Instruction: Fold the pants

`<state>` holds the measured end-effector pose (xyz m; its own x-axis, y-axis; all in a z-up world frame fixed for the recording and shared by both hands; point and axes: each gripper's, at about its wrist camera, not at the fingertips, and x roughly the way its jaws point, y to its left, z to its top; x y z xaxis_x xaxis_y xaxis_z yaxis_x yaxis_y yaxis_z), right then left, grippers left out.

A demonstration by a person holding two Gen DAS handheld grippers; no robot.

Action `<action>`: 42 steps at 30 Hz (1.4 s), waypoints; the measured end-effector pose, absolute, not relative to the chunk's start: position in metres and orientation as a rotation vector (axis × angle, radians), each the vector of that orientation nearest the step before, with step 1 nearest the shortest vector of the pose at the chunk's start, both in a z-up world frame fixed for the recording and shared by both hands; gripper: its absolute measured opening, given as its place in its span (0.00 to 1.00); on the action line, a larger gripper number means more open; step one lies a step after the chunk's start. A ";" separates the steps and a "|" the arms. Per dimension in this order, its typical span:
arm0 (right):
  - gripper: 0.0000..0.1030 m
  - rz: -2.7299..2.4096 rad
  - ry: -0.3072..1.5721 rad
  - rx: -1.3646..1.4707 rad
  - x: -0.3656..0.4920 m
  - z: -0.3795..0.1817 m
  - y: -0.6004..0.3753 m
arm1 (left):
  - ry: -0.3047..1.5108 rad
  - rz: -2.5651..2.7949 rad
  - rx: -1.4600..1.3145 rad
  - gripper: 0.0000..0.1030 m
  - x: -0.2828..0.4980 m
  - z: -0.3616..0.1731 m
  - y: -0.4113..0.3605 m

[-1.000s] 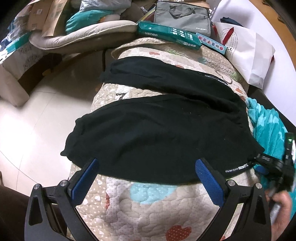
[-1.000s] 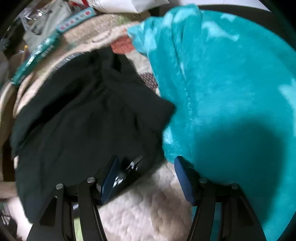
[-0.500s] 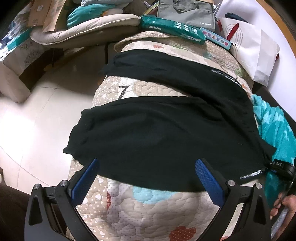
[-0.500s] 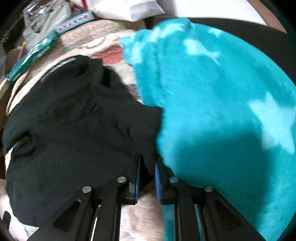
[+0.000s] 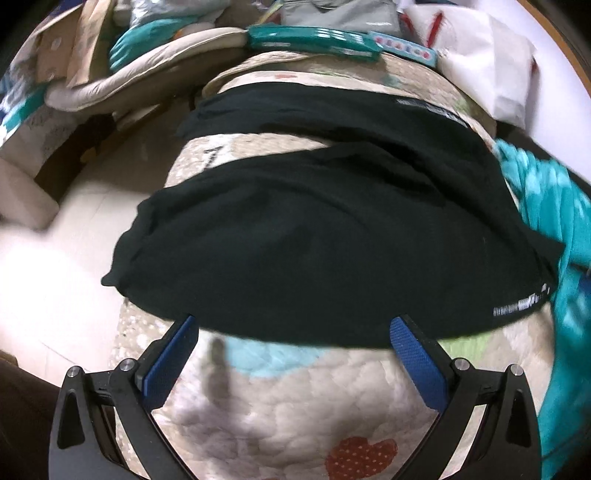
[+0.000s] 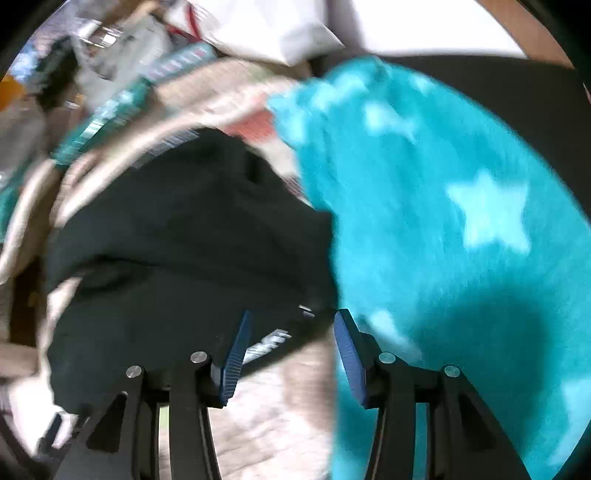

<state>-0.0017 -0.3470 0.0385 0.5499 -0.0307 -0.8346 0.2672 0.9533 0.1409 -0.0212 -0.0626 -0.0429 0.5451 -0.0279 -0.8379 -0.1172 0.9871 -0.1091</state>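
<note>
Black pants (image 5: 325,229) lie spread across a quilted bed cover (image 5: 295,413), legs apart, the near leg's hem close to me. My left gripper (image 5: 293,332) is open and empty, its blue pads (image 5: 170,358) at the near edge of the pants. In the right wrist view the pants (image 6: 177,251) lie by a teal star blanket (image 6: 461,240). My right gripper (image 6: 291,328) is open, its fingers on either side of the waistband corner with white lettering (image 6: 269,339). The view is blurred.
A teal box (image 5: 314,38) and a grey bag (image 5: 340,13) lie at the far end of the bed. A white bag (image 5: 487,62) stands at the back right. The pale floor (image 5: 55,280) and a beige cushion (image 5: 140,74) are on the left.
My right gripper closed on the waistband corner half a second ago and has now opened again. My left gripper moved closer to the near edge of the pants.
</note>
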 end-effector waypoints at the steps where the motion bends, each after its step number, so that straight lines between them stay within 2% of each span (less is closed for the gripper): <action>1: 0.49 -0.132 0.966 0.255 0.010 0.049 -0.340 | 0.996 0.043 -0.141 1.00 -0.023 -0.045 -0.068; 4: 0.51 -0.032 0.990 0.195 0.062 0.058 -0.327 | 1.012 -0.001 -0.074 1.00 -0.028 -0.055 -0.087; 10: 0.51 -0.102 0.990 0.068 0.173 0.027 -0.351 | 0.955 -0.009 -0.014 1.00 -0.043 -0.066 -0.096; 16: 0.50 0.002 1.034 0.164 0.226 0.006 -0.359 | 0.883 -0.039 -0.013 1.00 -0.055 -0.070 -0.095; 17: 0.34 0.011 1.044 0.171 0.231 0.004 -0.359 | 0.883 -0.039 -0.010 1.00 -0.056 -0.070 -0.095; 18: 0.08 0.014 1.059 0.183 0.238 0.001 -0.360 | 0.885 -0.037 -0.005 1.00 -0.055 -0.070 -0.096; 21: 0.01 0.028 1.042 0.242 0.249 0.007 -0.370 | 0.876 -0.029 -0.013 1.00 -0.056 -0.070 -0.097; 27: 0.01 -0.088 0.920 0.260 0.263 0.041 -0.405 | 0.857 -0.030 -0.021 1.00 -0.058 -0.070 -0.096; 30: 0.04 -0.036 0.958 0.343 0.266 0.042 -0.420 | 0.853 -0.027 -0.021 1.00 -0.060 -0.070 -0.096; 31: 0.10 -0.005 0.996 0.381 0.267 0.037 -0.423 | 0.851 -0.025 -0.020 1.00 -0.060 -0.070 -0.096; 32: 0.36 0.046 1.061 0.432 0.267 0.027 -0.424 | 0.850 -0.024 -0.018 1.00 -0.060 -0.070 -0.097; 33: 0.56 0.083 1.090 0.461 0.266 0.020 -0.425 | 0.850 -0.024 -0.016 1.00 -0.060 -0.070 -0.097; 38: 0.54 0.149 1.123 0.478 0.260 -0.005 -0.417 | 0.849 -0.026 -0.020 1.00 -0.060 -0.070 -0.098; 40: 0.49 0.168 1.129 0.486 0.262 -0.011 -0.415 | 0.849 -0.025 -0.019 1.00 -0.060 -0.071 -0.098; 41: 0.43 0.197 1.130 0.508 0.263 -0.014 -0.414 | 0.849 -0.025 -0.019 1.00 -0.060 -0.071 -0.098; 42: 0.42 0.213 1.128 0.523 0.265 -0.015 -0.412 | 0.848 -0.024 -0.018 1.00 -0.060 -0.071 -0.098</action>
